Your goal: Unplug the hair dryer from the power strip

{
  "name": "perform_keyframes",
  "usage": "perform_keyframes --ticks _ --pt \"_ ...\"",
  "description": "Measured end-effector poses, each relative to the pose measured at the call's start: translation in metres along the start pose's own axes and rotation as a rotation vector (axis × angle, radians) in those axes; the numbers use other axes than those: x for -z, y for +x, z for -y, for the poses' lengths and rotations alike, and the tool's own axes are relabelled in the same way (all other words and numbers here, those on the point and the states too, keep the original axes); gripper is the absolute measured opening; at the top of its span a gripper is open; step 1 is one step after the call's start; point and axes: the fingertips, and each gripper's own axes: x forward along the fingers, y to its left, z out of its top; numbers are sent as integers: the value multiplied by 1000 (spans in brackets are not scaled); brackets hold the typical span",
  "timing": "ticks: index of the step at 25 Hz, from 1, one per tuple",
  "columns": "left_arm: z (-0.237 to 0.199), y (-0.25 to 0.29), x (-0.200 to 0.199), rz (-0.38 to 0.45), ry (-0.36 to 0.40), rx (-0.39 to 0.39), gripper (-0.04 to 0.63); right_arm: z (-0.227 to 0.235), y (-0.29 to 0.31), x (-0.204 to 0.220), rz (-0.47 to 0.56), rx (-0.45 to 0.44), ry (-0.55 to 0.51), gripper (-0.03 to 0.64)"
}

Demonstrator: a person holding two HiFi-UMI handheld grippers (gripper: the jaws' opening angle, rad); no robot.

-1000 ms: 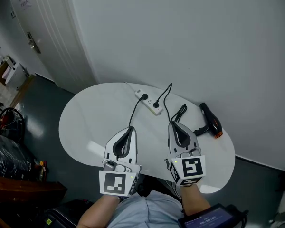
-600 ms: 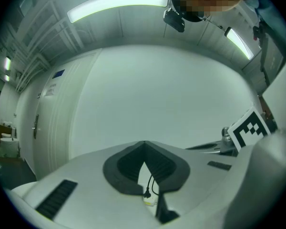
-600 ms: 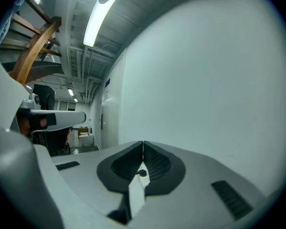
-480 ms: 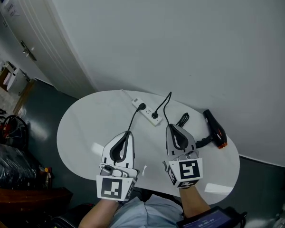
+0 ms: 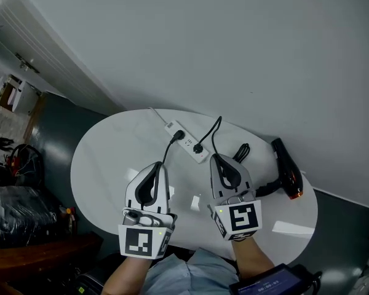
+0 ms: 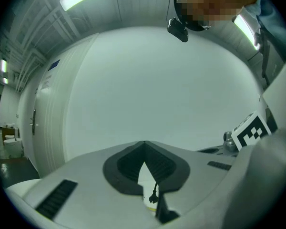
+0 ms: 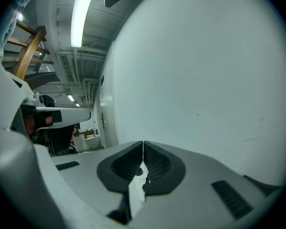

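Observation:
A white power strip (image 5: 186,141) lies on the white oval table (image 5: 104,165) near the wall, with two black plugs in it. From the right plug (image 5: 198,147) a black cord loops back to a coil (image 5: 240,152) and on to the black and orange hair dryer (image 5: 289,177) at the table's right. The left plug (image 5: 178,135) has a cord running toward me under my left gripper (image 5: 159,164). Both grippers hover just short of the strip, each shut on nothing. My right gripper (image 5: 216,157) is beside the right plug. Through the left gripper's (image 6: 144,143) jaws a plug (image 6: 154,197) shows; the right gripper (image 7: 143,142) looks at the strip (image 7: 138,185).
A plain white wall (image 5: 234,54) rises right behind the table. A door (image 5: 24,60) and dark clutter (image 5: 12,189) are on the floor to the left. A tablet-like device (image 5: 277,281) sits at my lower right.
Both grippers have moved forward over the table and lower, closer to the power strip. Their jaws have stayed shut.

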Motion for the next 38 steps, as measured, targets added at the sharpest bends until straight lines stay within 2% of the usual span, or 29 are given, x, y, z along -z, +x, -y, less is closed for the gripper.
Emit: perform_keyframes --ticks 7,12,15,20,22,23,24,25,26,29,36,38 --pt "-3 25 13 -25 -19 21 -2 6 20 19 -46 -14 2 3" --pt "-1 45 37 -65 -67 67 -2 7 39 51 -127 -29 -13 3" --pt "-3 54 64 -121 -130 66 -2 7 50 76 -178 -32 -17 3" --pt "-6 63 95 -184 -183 87 -2 4 68 92 -167 -47 -31 3" --pt "-10 67 105 -204 -202 89 -2 3 72 107 -225 -58 -13 3" --pt "-12 69 109 -213 -212 90 -2 2 73 114 -253 -64 -6 9" --pt "-12 69 114 -223 -222 92 -2 1 76 117 -260 -72 -3 47" --pt "-12 70 118 -234 -231 95 -2 0 79 119 -257 -78 -4 92" --pt "-12 70 123 -245 -239 98 -2 -1 82 119 -249 -80 -10 100" --pt "-13 71 135 -273 -258 102 -2 0 90 122 -224 -70 -40 100" --pt "-17 76 153 -306 -285 113 -2 1 106 131 -240 -48 -52 96" --pt "-17 78 155 -309 -290 119 -2 0 107 132 -264 -55 -95 84"
